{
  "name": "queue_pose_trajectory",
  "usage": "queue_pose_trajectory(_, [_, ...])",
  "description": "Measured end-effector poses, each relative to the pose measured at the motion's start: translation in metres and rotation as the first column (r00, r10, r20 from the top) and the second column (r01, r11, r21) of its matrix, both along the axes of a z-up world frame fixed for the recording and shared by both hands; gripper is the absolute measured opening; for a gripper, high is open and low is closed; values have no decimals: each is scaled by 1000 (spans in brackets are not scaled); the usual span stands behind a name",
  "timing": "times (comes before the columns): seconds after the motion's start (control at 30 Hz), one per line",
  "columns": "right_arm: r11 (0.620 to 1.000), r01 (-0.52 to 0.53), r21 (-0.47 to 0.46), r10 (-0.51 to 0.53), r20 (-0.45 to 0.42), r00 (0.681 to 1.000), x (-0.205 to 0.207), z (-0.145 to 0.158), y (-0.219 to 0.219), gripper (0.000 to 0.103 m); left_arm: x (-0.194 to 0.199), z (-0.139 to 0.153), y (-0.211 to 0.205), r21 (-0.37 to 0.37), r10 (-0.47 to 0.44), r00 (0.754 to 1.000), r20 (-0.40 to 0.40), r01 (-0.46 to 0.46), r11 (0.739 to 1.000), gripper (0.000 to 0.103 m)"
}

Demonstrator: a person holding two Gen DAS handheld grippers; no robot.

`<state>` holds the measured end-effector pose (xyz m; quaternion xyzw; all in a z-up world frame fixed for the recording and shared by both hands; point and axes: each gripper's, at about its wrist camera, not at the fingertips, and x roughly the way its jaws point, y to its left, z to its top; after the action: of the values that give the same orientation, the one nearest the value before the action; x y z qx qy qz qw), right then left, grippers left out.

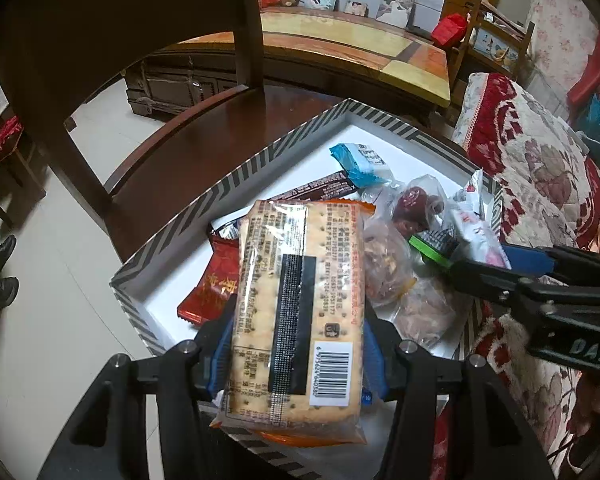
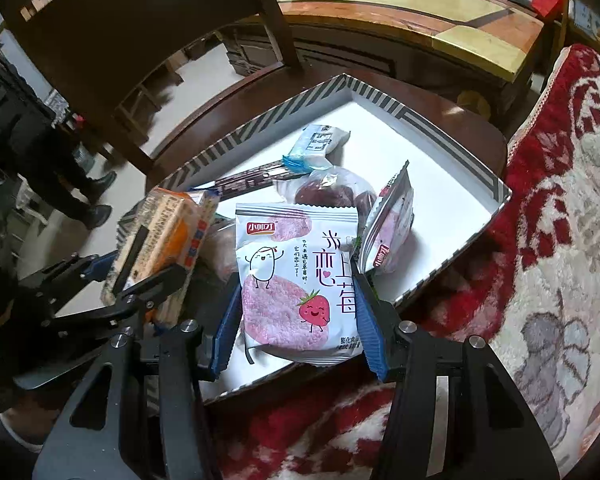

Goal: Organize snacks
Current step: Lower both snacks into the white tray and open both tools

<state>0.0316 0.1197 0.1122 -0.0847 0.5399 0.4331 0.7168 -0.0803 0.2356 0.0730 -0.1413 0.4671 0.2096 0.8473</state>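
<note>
My left gripper (image 1: pixel 298 314) is shut on a clear-wrapped cracker pack (image 1: pixel 300 280) with orange ends and a barcode, held over the near-left part of a white box with a striped rim (image 1: pixel 204 200). My right gripper (image 2: pixel 296 278) is shut on a white strawberry rice-cracker packet (image 2: pixel 296 280), above the box's (image 2: pixel 440 120) near edge. Each gripper shows in the other view: the right gripper (image 1: pixel 476 250) at the right, the left gripper (image 2: pixel 136 270) with the cracker pack (image 2: pixel 168 232) at the left. Several snacks lie in the box: a blue-white packet (image 1: pixel 364 160), a dark bar (image 1: pixel 324 188), bagged dates (image 1: pixel 412 204), a red packet (image 1: pixel 216 284), another strawberry packet (image 2: pixel 392 232).
The box rests on a dark wooden chair seat (image 1: pixel 188 148), whose back (image 1: pixel 100 40) rises behind. A red-and-cream floral blanket (image 2: pixel 540 280) lies to the right. A low table (image 1: pixel 360 44) stands beyond. A person's legs and shoes (image 2: pixel 80 196) are at the left on the tiled floor.
</note>
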Motion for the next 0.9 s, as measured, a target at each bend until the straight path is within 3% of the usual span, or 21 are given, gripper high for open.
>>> queue_pose_trajectory(0.27, [997, -21, -75, 25, 47, 999, -2, -13, 20, 52, 5, -2, 4, 11, 11, 1000, 0, -11, 1000, 56])
queue_pose_trajectory(0.6, [998, -15, -59, 16, 30, 999, -4, -11, 19, 56, 6, -5, 5, 15, 41, 999, 4, -41, 999, 59])
queue_pose_trajectory(0.77, [1000, 14, -3, -14, 7, 1000, -6, -1, 8, 57, 5, -5, 0, 48, 41, 999, -4, -40, 998, 68])
queue_pose_trajectory(0.9, [999, 33, 15, -33, 31, 999, -13, 10, -6, 57, -2, 4, -8, 80, 31, 999, 30, -34, 996, 85])
